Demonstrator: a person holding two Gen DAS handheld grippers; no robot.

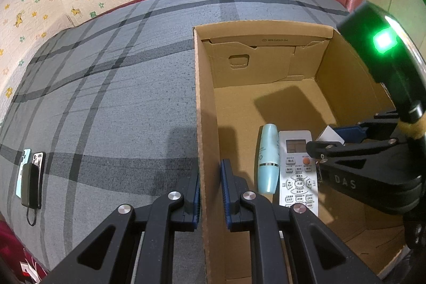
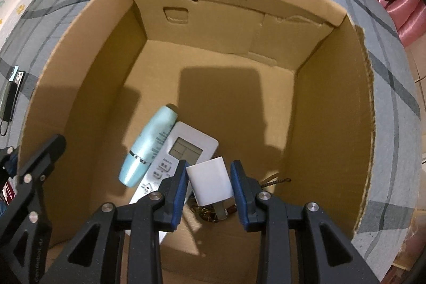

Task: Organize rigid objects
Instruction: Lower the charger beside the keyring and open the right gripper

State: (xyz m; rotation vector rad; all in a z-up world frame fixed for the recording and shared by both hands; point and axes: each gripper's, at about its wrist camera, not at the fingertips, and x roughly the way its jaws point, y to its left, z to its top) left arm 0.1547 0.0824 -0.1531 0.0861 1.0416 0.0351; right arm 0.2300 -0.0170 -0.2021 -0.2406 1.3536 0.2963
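Left wrist view: my left hand-held gripper (image 1: 210, 193) is clamped on the near wall of the cardboard box (image 1: 205, 97), steadying it on the bed (image 1: 106, 97). A bottle (image 1: 268, 159) and remote (image 1: 298, 169) lie inside.

Right wrist view: my right hand-held gripper (image 2: 209, 186) holds a white charger (image 2: 210, 182) low in the box. I judge placement underway; next, release beside the remote. Keys beneath the charger are mostly hidden.

Grey plaid bedspread (image 1: 106, 111), brown box (image 2: 87, 87), pale-blue bottle (image 2: 149, 148).
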